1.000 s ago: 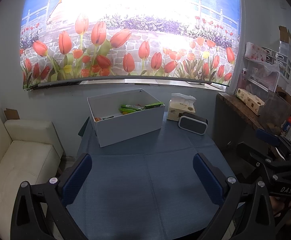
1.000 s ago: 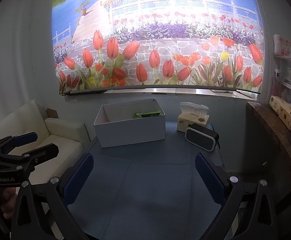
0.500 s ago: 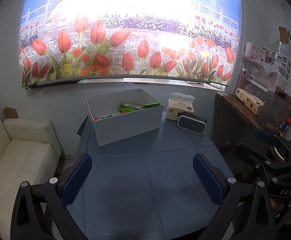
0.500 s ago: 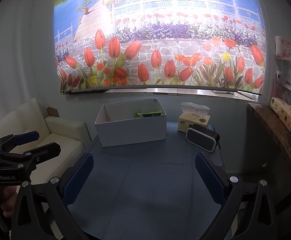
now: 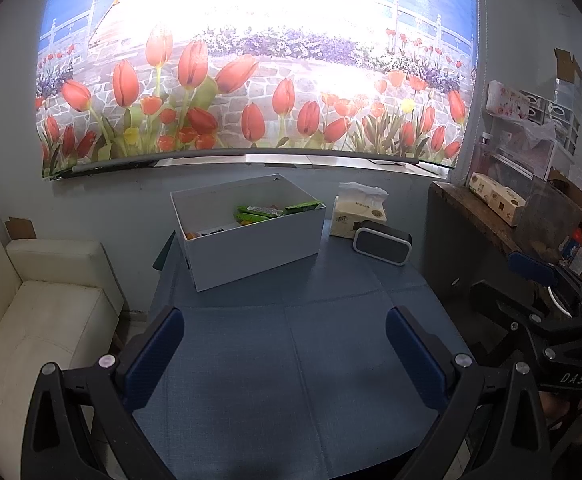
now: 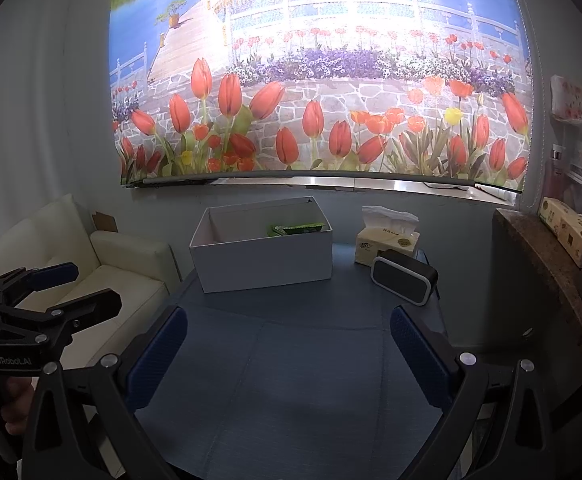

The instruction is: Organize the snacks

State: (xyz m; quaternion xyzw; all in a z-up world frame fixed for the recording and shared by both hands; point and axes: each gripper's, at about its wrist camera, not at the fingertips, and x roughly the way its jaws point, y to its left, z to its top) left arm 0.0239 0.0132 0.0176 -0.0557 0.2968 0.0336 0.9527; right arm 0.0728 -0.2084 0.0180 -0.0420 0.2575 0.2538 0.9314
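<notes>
While both claws hang above the blue table [image 5: 291,360], the left gripper [image 5: 285,344] and the right gripper [image 6: 289,344] have their jaws spread wide, holding nothing. Green snack packets [image 5: 275,211] lie inside the white box [image 5: 259,248] at the table's far edge, beside a tissue pack [image 5: 353,216] and a speaker [image 5: 383,242].

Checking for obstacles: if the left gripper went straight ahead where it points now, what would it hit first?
Probably the white box of snacks: it stands across the bare blue tablecloth ahead of the open left gripper, though depth is unclear.

Box [image 6: 265,266] contents perhaps mostly hidden
</notes>
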